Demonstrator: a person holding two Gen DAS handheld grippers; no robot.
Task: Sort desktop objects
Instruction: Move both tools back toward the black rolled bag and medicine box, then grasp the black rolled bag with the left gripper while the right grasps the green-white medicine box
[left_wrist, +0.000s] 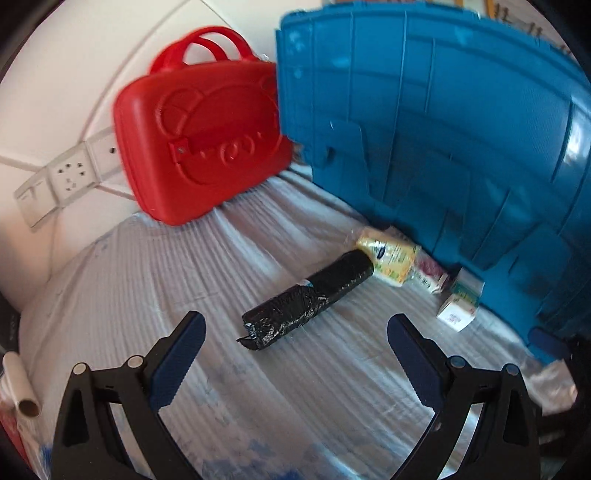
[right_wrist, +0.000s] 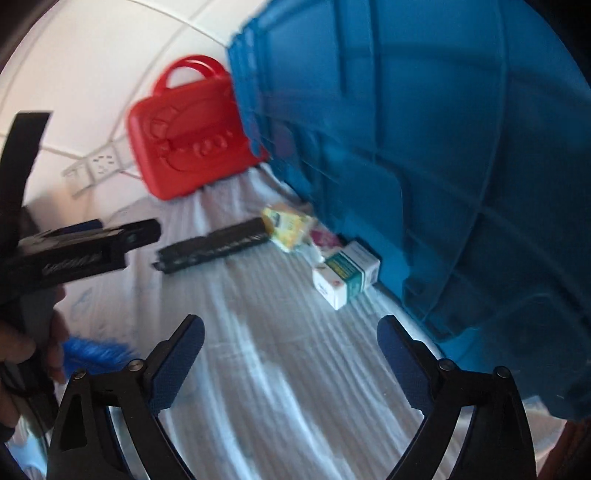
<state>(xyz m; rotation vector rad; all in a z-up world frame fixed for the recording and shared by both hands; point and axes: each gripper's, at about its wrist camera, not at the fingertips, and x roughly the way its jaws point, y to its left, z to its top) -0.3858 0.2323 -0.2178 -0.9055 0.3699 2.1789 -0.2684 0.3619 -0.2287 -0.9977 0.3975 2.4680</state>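
**A:** What are your claws doing?

**B:** My left gripper and right gripper both gape wide, nothing between the fingers, angled down at the pale ribbed cloth so I can choose a piece.

**A:** What's nearest?

**B:** One black plastic-wrapped roll, lying flat just ahead of my left claw. Touching its far end, one yellow-labelled wrapped packet; beside that, one small white-and-green carton. I'd guess they sit pushed up against the big blue ribbed plastic crate, awaiting sorting.

**A:** Farthest?

**B:** One red moulded plastic case with handles, propped against the white wall.
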